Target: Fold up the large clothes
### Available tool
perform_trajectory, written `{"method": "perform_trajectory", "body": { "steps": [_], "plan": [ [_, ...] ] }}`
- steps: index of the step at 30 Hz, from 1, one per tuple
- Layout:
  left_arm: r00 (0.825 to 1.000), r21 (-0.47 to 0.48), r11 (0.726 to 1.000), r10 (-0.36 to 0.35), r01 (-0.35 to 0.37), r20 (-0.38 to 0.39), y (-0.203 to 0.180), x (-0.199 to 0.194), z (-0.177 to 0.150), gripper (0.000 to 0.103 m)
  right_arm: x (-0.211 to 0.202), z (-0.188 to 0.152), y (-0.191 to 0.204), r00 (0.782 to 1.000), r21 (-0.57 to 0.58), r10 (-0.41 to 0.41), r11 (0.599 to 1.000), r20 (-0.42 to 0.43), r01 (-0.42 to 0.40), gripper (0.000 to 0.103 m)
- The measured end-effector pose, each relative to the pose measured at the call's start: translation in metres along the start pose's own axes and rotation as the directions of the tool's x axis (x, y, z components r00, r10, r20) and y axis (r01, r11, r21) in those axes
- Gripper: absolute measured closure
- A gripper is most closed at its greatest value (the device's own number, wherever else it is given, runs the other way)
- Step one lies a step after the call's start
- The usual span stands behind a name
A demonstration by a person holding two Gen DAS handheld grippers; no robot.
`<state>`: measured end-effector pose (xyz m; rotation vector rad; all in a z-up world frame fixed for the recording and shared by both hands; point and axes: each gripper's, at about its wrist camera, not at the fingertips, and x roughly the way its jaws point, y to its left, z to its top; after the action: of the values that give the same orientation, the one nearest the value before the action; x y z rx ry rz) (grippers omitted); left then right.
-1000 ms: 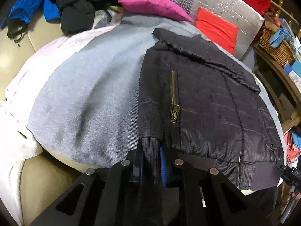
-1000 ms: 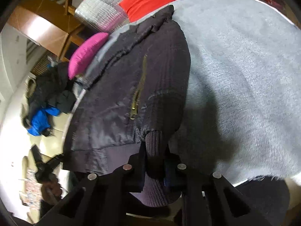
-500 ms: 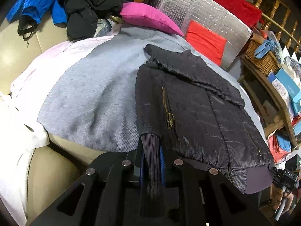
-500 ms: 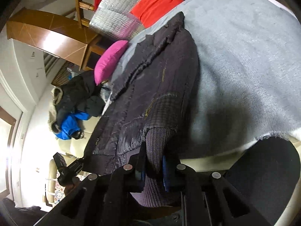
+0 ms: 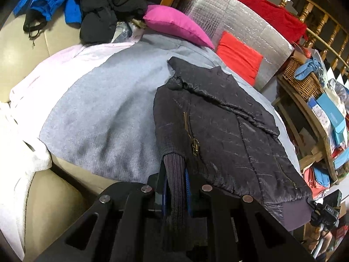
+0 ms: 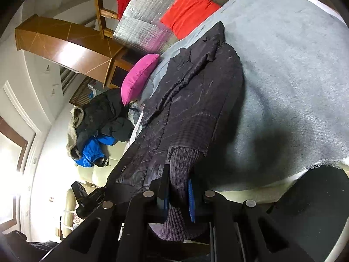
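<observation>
Two grippers each pinch a ribbed cuff: the left gripper (image 5: 175, 187) and the right gripper (image 6: 178, 187) are clamped tight on the jacket (image 5: 220, 131), which lies spread just ahead of the fingers. Far off to their right, a basket (image 5: 303, 80) holds blue cloth (image 5: 307, 69).

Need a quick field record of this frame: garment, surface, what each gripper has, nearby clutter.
garment: dark quilted jacket, lying flat, brass zipper showing
surface: grey blanket spread over a beige sofa
left gripper: shut on a ribbed knit cuff of the jacket
right gripper: shut on a ribbed knit cuff at the jacket's other side
clutter: pink cushion, red cushion, pile of dark and blue clothes, wicker basket
</observation>
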<state>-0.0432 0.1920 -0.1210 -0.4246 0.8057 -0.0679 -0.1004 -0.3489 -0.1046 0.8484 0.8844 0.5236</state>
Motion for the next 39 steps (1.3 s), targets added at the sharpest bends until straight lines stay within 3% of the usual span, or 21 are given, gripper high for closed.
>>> {"method": "perform_trajectory", "body": {
  "steps": [11, 17, 22, 27, 39],
  "plan": [
    [0.999, -0.005, 1.000, -0.030, 0.030, 0.045, -0.009, -0.004, 0.016, 0.089, -0.001, 0.015, 0.008, 0.999, -0.001, 0.039, 0.999, 0.036, -0.039, 0.088],
    [1.000, 0.016, 1.000, 0.005, -0.005, -0.001, -0.011, 0.009, 0.019, 0.089, 0.008, 0.017, 0.005, 0.999, 0.018, 0.038, 0.999, 0.025, -0.038, 0.088],
    [0.998, 0.033, 0.999, -0.029, 0.027, 0.061, -0.021, -0.002, 0.036, 0.089, 0.005, 0.028, 0.012, 0.998, -0.001, 0.050, 0.999, 0.048, -0.050, 0.088],
    [1.000, 0.039, 0.999, -0.007, 0.006, 0.026, -0.020, 0.011, 0.036, 0.089, 0.010, 0.034, 0.012, 0.998, -0.008, 0.050, 0.999, 0.045, -0.049, 0.088],
    [0.999, 0.048, 0.999, -0.008, 0.006, 0.038, -0.022, 0.009, 0.039, 0.089, 0.013, 0.041, 0.017, 0.997, -0.027, 0.060, 0.998, 0.049, -0.059, 0.088]
  ]
}}
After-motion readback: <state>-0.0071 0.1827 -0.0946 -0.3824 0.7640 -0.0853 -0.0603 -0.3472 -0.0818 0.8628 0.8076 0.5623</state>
